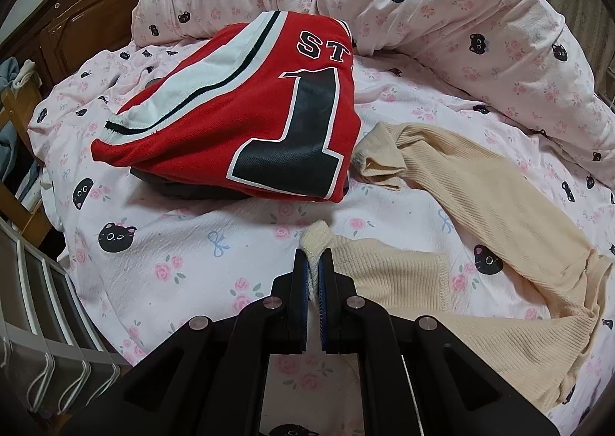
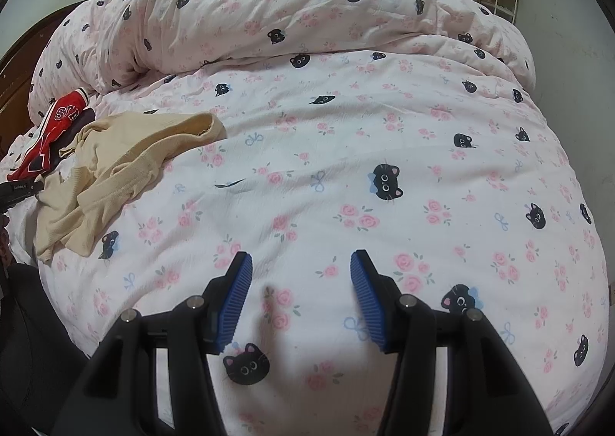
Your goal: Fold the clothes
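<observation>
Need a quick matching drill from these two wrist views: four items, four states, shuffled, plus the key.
Items
1. left tongs
2. right tongs
3. red jersey
4. beige knit top

States
A. open, nothing between the pads, over bare bedsheet
B. folded, resting on a dark garment
C. unfolded and rumpled, one edge pinched
D. shut on knit fabric

Pairs: 1-D, 2-A, 3-B, 4-C
</observation>
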The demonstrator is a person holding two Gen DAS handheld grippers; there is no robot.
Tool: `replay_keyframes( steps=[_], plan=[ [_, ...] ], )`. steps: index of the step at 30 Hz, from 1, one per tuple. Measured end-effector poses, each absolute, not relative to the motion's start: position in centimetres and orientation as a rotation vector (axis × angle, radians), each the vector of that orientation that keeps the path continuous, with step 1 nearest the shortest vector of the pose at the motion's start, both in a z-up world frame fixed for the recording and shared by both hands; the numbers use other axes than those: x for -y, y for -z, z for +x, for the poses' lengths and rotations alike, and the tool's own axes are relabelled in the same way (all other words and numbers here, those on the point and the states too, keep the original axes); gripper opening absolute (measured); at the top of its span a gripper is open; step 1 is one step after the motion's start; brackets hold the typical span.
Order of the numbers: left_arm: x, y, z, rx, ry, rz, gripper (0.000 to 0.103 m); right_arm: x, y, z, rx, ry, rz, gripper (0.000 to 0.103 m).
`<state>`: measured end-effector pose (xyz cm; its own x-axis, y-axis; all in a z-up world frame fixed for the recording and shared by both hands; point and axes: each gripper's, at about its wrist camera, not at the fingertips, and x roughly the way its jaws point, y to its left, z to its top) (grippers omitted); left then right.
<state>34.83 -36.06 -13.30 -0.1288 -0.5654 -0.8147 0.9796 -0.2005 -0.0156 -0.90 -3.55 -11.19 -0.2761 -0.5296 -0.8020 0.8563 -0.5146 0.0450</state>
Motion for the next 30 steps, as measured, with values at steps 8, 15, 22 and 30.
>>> replay_keyframes(
  steps=[8,15,22,30],
  plan=[
    [36.0,13.3,34.7,-0.691,1.631,0.829,0.004,3.7,11.3,-0.7,-0.522,1.907,0.987,0.055],
    [36.1,13.3,34.8,-0.693,1.634,0.829,0.004,3.7,11.3,-0.7,-0.522,1.906,0.986,0.055],
    [36.3,13.4,35.0,-0.715,1.63,0.824,0.004,3.8,11.2,-0.6,-0.512,1.897,0.988,0.055],
    [36.5,13.8,34.9,-0.723,1.626,0.834,0.004,5.2,11.1,1.3,-0.432,1.793,1.04,0.055]
  ],
)
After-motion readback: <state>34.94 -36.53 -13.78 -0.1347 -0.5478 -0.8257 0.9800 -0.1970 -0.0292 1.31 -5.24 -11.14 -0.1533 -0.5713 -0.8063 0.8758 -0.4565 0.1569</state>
